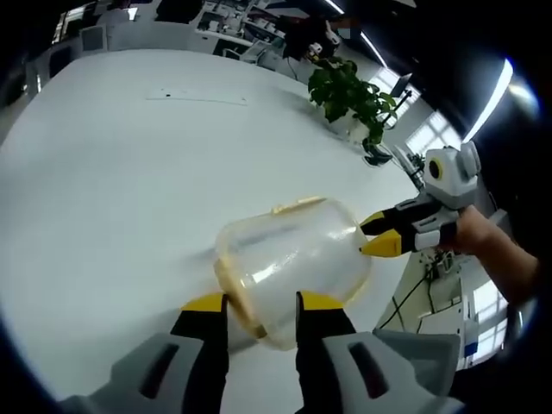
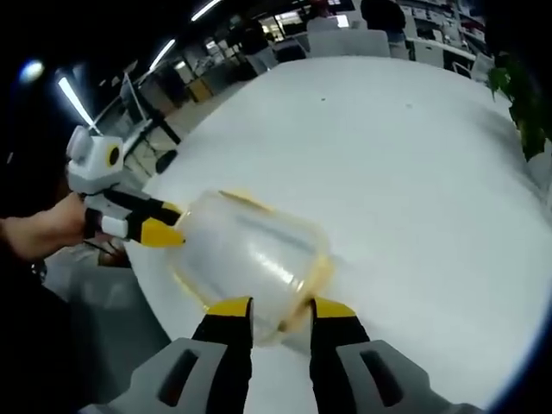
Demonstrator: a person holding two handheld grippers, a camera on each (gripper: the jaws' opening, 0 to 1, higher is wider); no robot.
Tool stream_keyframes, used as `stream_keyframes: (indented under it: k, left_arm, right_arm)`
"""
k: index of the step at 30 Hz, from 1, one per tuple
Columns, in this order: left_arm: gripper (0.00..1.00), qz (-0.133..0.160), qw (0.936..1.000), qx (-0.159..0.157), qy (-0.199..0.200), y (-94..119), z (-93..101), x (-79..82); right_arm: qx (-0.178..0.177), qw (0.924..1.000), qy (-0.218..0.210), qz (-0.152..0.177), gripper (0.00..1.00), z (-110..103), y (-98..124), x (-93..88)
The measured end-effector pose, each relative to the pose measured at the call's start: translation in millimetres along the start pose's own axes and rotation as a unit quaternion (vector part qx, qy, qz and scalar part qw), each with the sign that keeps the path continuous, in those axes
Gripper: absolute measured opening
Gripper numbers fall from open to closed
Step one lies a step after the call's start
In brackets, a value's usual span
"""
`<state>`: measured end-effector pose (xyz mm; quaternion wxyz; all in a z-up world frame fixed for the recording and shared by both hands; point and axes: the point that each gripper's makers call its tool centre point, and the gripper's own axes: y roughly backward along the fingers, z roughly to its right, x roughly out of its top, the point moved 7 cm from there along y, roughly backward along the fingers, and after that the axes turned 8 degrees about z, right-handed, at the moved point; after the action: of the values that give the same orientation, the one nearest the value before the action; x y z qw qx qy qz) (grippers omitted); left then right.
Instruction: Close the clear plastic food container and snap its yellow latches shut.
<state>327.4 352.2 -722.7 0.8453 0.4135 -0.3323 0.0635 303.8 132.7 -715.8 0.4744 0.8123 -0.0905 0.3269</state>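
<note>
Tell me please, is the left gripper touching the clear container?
Touching. In the left gripper view, the left gripper has its yellow-tipped jaws on either side of the clear container's rim, closed against it with no gap visible.

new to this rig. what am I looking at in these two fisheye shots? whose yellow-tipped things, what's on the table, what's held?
No robot: a person holds a two-jaw claw in each hand, with a camera riding on each. The left gripper view looks along the left claw; the right claw enters from the right, a hand behind it. The right gripper view looks along the right claw, with the left claw at its left. Between them is a clear container with yellow latches, on or just above a white table. Both claws close around its edges. A plant stands farther back.
</note>
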Motion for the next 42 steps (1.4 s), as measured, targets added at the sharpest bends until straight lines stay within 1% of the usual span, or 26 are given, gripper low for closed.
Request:
stream_keyframes:
  k: [2,3,4,6,7,8,9,10,14,19,23,27,28,30,33,35,36,37,39,42]
  left_arm:
    - [0.26,-0.01,0.9999,-0.002,-0.003,-0.9,0.9,1.4]
    - [0.26,-0.01,0.9999,-0.01,-0.001,-1.3,2.2,1.9]
    - [0.25,-0.016,0.9998,-0.008,0.005,0.7,-0.7,3.8]
    - [0.25,-0.016,0.9998,-0.008,-0.001,0.9,-0.8,4.1]
    - [0.23,-0.011,0.9992,-0.036,0.01,-2.4,6.4,5.5]
    - [0.23,-0.013,0.9998,0.006,0.016,-0.6,3.2,8.3]
    - [0.23,-0.016,0.9999,0.0,0.007,-1.0,5.6,9.7]
    - [0.23,-0.018,0.9998,0.0,0.011,-0.6,5.4,11.5]
    - [0.25,-0.018,0.9998,-0.007,0.003,0.8,3.4,9.7]
    - [0.27,-0.014,0.9999,-0.004,0.002,0.3,1.7,5.0]
    - [0.28,-0.019,0.9998,-0.002,0.005,-0.1,0.6,4.5]
    - [0.28,-0.02,0.9998,-0.006,0.002,1.1,-1.1,2.6]
    - [0.29,-0.019,0.9998,-0.008,0.001,1.8,-1.3,2.0]
    - [0.29,-0.014,0.9998,-0.009,-0.013,2.2,-0.6,1.8]
    - [0.3,-0.014,0.9996,-0.006,-0.022,1.3,1.7,1.6]
    - [0.3,-0.013,0.9996,-0.007,-0.024,0.7,-0.2,2.2]
    - [0.3,-0.014,0.9995,-0.011,-0.026,1.5,-1.5,1.6]
    - [0.31,-0.014,0.9995,-0.013,-0.026,-0.3,-2.5,2.6]
    - [0.31,-0.018,0.9992,-0.017,-0.031,-1.5,-2.1,3.1]
    - [0.31,-0.018,0.9988,-0.018,-0.043,0.1,-1.2,3.3]
  right_arm:
    - [0.003,0.9999,0.006,-0.008,0.22,0.9,-0.5,1.5]
    - [0.004,0.9999,-0.005,-0.012,0.2,2.7,-0.8,1.5]
    - [0.003,0.9998,-0.014,-0.016,0.2,-0.4,1.2,-1.9]
    - [0.001,0.9998,-0.01,-0.017,0.2,-3.7,-0.3,-1.8]
    - [0.001,0.9997,-0.013,-0.022,0.2,-3.7,-0.3,-3.7]
    - [0.003,0.9997,-0.011,-0.021,0.2,-2.8,-1.2,-4.9]
    - [0.004,0.9997,-0.015,-0.02,0.19,-1.9,-2.0,-6.7]
    - [0.004,0.9996,-0.02,-0.02,0.19,-1.9,-2.0,-6.1]
    - [0.006,0.9997,-0.017,-0.019,0.2,-0.1,-2.5,-3.5]
    - [0.002,0.9993,-0.025,-0.027,0.21,1.7,-3.4,0.7]
    - [-0.002,0.9993,-0.025,-0.027,0.22,2.2,-2.9,2.7]
    - [0.001,0.9994,-0.028,-0.021,0.22,4.3,-1.3,2.6]
    - [0.001,0.9996,-0.022,-0.018,0.22,2.4,-0.8,2.7]
    - [0.001,0.9996,-0.021,-0.017,0.22,4.3,-1.7,3.4]
    - [0.002,0.9997,-0.018,-0.015,0.22,5.5,-1.5,5.7]
    - [-0.001,0.9998,-0.017,-0.011,0.22,4.1,-0.7,4.2]
    - [-0.005,1.0,-0.005,-0.006,0.22,3.0,0.0,3.1]
    - [-0.007,1.0,-0.004,-0.005,0.23,3.2,-0.4,3.7]
    - [-0.01,0.9999,-0.01,-0.007,0.23,1.3,1.0,2.4]
    - [-0.013,0.9997,-0.019,0.003,0.23,1.2,2.2,-0.6]
